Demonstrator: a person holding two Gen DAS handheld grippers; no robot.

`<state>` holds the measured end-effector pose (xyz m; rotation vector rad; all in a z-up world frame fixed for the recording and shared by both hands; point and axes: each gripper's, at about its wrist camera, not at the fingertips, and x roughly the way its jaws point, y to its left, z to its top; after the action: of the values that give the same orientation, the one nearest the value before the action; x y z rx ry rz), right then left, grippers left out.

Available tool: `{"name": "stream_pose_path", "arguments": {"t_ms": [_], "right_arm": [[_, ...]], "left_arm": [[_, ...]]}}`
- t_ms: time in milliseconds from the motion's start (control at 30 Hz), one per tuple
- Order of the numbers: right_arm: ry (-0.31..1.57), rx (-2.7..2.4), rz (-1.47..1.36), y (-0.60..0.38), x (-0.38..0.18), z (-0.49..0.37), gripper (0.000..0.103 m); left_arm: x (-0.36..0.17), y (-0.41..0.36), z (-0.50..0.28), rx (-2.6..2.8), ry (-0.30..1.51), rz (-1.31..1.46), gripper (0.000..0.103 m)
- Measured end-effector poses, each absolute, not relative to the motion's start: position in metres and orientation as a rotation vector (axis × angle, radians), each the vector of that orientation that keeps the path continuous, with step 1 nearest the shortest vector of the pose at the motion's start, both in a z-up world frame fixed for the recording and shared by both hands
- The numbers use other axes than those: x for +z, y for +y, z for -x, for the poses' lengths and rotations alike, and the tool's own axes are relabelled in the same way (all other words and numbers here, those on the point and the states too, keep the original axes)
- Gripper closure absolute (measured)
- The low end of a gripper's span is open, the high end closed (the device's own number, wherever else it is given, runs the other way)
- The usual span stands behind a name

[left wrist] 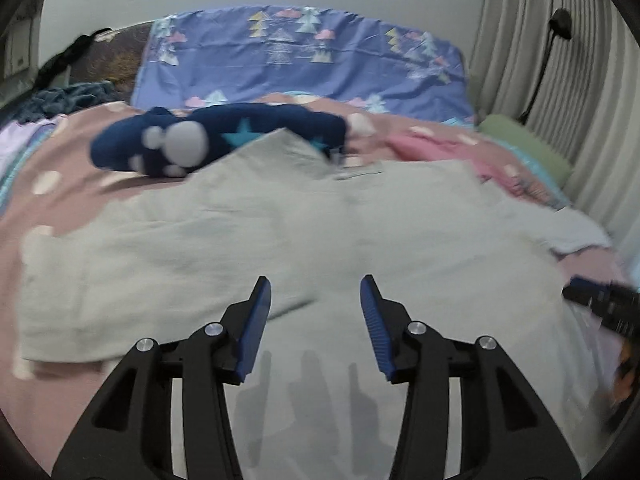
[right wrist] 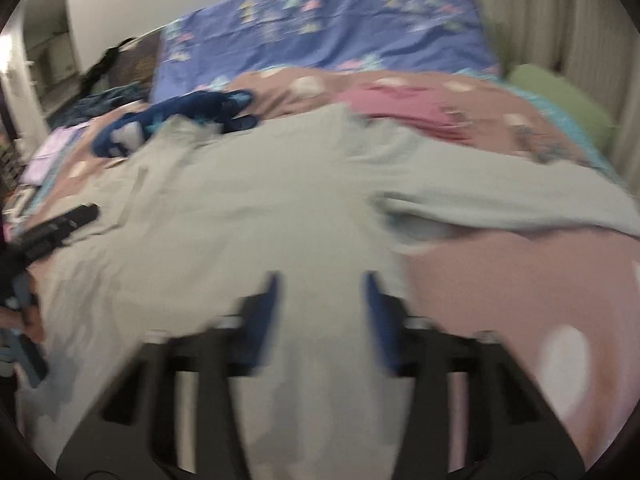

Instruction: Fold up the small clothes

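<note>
A pale grey-green shirt (left wrist: 280,232) lies spread flat on the pink bedcover (left wrist: 72,184), sleeves out to both sides. My left gripper (left wrist: 316,296) is open and empty, hovering just above the shirt's lower middle. In the right wrist view, which is blurred, the same shirt (right wrist: 248,208) fills the middle, with one sleeve (right wrist: 500,204) reaching right. My right gripper (right wrist: 320,292) is open and empty above the shirt's lower right edge. The right gripper also shows at the far right of the left wrist view (left wrist: 604,304), and the left gripper shows at the left edge of the right wrist view (right wrist: 60,232).
A dark blue garment with stars and white patches (left wrist: 216,140) lies behind the shirt's collar. A pink garment (left wrist: 440,148) lies at the back right. A blue patterned pillow (left wrist: 304,60) stands at the headboard, a green cushion (left wrist: 528,148) by the curtain (left wrist: 560,80).
</note>
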<state>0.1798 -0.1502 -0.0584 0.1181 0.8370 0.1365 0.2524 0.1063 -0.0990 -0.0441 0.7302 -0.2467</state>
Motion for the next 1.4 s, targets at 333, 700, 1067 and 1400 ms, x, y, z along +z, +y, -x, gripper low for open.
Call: {"name": "stream_pose_path", "arguments": {"t_ms": [333, 700, 1067, 1400], "right_arm": [[0.991, 0.631, -0.232, -0.018, -0.042, -0.328, 0.076], [1.107, 0.692, -0.258, 0.080, -0.087, -0.398, 0.085], [0.894, 0.651, -0.186, 0.044, -0.006, -0.367, 0.100], [0.845, 0.398, -0.247, -0.103, 0.000, -0.353, 0.100]], "left_arm": [[-0.128, 0.096, -0.287, -0.270, 0.853, -0.078, 0.047], [-0.133, 0.128, -0.299, -0.256, 0.871, 0.090, 0.095], [-0.060, 0.101, -0.270, -0.426, 0.678, 0.169, 0.103], [-0.050, -0.018, -0.265, -0.642, 0.674, 0.064, 0.103]]}}
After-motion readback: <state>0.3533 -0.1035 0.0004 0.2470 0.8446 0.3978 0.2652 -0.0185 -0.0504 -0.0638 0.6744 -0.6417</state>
